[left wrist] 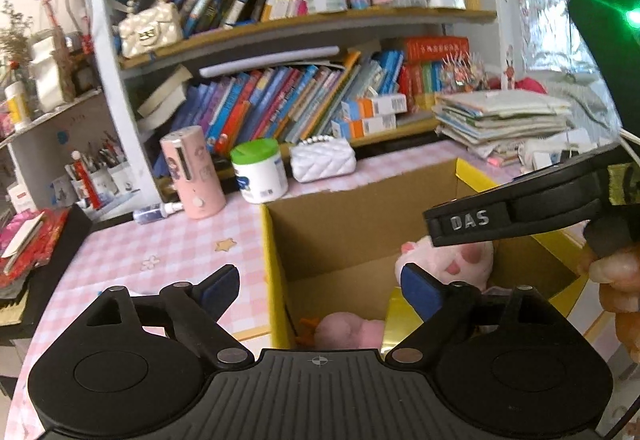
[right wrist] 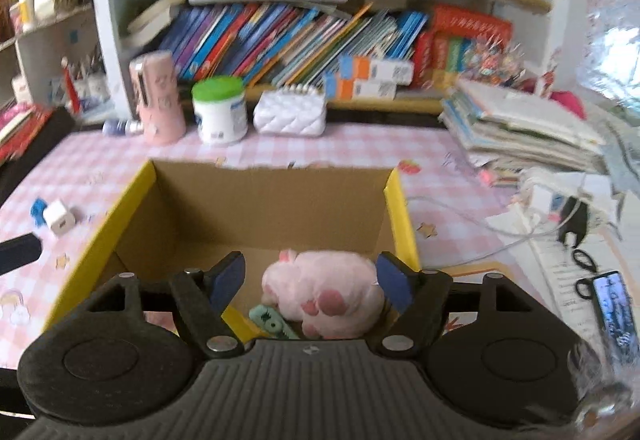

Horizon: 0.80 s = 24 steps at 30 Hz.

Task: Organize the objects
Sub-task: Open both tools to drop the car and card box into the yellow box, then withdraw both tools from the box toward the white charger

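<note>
Pink-and-white checked cloth covers the table (right wrist: 256, 148), which stands against crowded bookshelves (left wrist: 280, 20). On it sits an open cardboard box (right wrist: 272, 200) with yellow outer walls, and inside the box lies a pink plush toy (right wrist: 324, 292) with darker pink paw pads, resting on the box floor toward the near side; a mint-green plastic piece (right wrist: 272, 320) lies just beside it. The right gripper (right wrist: 308, 280) hangs over the near edge of the box with its blue-padded jaws spread on either side of the plush, and the pads do not press on it. The left gripper (left wrist: 320, 284) stands with its jaws wide apart and nothing between them, one finger over the cloth and the other over the box opening; from its view more pink plush shows low in the box, and the right gripper's black finger crosses above. Behind the box, along the shelf foot, stand a pink cylinder (right wrist: 156, 96), a white jar with a green lid (right wrist: 219, 110) and a white quilted purse (right wrist: 291, 112). To the left on the cloth lies a small white charger (right wrist: 60, 218); to the right a stack of papers and booklets (right wrist: 520, 128), white cables and a phone (right wrist: 614, 316).
</note>
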Tool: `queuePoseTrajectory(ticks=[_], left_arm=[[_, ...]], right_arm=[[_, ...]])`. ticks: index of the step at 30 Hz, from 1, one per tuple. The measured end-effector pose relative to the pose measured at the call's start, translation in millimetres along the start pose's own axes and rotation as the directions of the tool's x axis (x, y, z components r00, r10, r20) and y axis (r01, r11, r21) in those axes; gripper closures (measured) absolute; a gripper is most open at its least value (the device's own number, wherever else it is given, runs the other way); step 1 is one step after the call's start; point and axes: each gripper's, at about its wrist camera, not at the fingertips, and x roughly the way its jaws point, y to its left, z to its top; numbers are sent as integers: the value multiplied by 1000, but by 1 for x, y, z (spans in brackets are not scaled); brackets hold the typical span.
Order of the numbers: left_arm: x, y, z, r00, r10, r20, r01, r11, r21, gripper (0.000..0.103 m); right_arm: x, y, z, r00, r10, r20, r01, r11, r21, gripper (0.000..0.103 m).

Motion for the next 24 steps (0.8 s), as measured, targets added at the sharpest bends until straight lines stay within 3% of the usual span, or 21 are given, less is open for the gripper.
queuePoseTrajectory(ticks=[6,14,18,24], left_arm=[[-24,22,-8,999,25,29,-24,999,-40,7],[-52,57,-35,997,72,-13,-72,994,-83,4],[-65,80,-52,995,85,-57,-91,989,-120,4],[-85,116,-80,986,114,-125,-132,980,-152,4]], right_arm=[[-33,12,-9,994,-71,81,66,996,58,24],[-68,48,-36,987,-132,96,121,986,114,20],[-80,73,-53,985,-159,74,148,980,135,17],[-92,122,-82,991,-131,3,130,987,92,14]])
